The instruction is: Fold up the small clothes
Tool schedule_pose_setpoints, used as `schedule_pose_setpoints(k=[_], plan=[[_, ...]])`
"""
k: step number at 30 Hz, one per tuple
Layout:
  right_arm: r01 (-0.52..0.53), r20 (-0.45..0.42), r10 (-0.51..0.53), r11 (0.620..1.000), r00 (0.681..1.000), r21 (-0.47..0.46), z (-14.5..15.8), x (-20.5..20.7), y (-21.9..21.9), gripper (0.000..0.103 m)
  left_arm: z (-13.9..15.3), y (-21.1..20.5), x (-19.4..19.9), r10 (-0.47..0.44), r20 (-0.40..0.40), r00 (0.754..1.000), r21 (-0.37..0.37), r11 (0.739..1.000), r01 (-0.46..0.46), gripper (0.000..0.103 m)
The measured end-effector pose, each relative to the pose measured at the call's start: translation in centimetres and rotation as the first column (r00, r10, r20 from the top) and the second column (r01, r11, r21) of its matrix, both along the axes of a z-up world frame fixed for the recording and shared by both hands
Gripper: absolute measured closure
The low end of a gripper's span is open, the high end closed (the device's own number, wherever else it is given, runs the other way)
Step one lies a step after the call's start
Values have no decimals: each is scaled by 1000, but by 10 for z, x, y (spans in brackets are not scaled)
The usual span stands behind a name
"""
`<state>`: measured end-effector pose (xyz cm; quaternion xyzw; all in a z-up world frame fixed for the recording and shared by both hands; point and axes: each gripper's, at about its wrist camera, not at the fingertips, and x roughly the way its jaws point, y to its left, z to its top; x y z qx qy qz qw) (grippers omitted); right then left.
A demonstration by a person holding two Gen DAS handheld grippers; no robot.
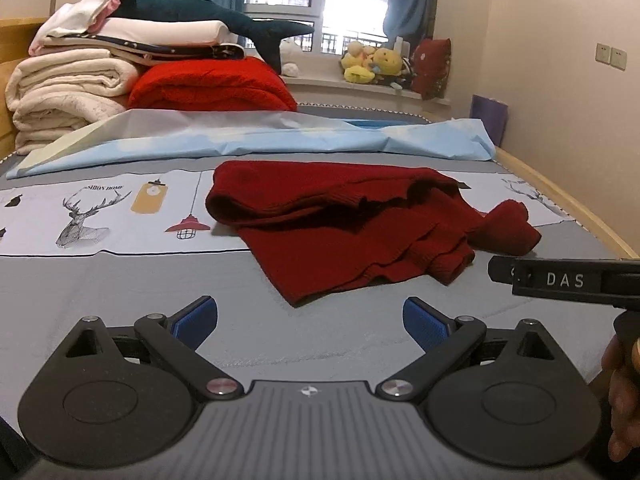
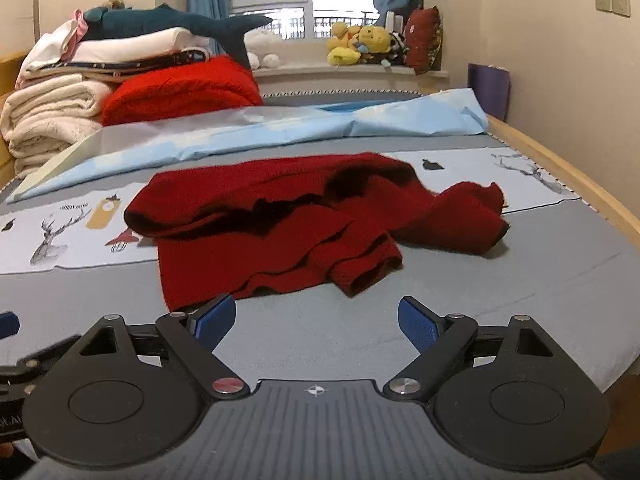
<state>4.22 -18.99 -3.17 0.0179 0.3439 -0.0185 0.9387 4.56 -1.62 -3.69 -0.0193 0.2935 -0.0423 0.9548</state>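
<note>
Left wrist view, left gripper (image 1: 310,322): it is hovering low over the grey bed sheet (image 1: 120,292), its blue pads (image 1: 426,326) standing wide apart and holding nothing.
Left wrist view, red sweater (image 1: 352,232): it is lying crumpled on the bed just beyond the gripper, its near hem reaching towards the gap between the pads without touching them; one sleeve is trailing off to the right.
Left wrist view, right edge: a black bar lettered "DAS" (image 1: 568,280) is poking in from the right, near the sweater's sleeve, and a hand (image 1: 622,392) is showing at the lower right corner.
Left wrist view, far side: a light blue sheet (image 1: 256,140) is lying across the bed behind the sweater; a pile of folded blankets (image 1: 68,88) and a bright red blanket (image 1: 212,86) are sitting at the far left, with a plush shark (image 1: 208,14) resting on top.
Right wrist view, right gripper (image 2: 316,322): its jaws are standing wide with nothing between them, pointing down at the bed.
Right wrist view, sweater: the garment is lying just ahead, its near hem sitting right at the tip of the left pad (image 2: 214,320); whether they are touching cannot be told. A cuff is lying ahead of the gap.
Right wrist view, far side: plush toys (image 2: 356,46) are sitting on the windowsill, and the wooden bed frame (image 2: 560,160) is curving along the right.
</note>
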Motion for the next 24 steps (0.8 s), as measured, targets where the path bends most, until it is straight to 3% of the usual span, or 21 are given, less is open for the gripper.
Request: schedule_pose_setpoints(k=[24], plan=[[-45, 11, 45, 999, 999, -4, -3, 8, 17, 14, 4, 2, 0, 14, 5, 1000, -12, 1000, -14, 3]])
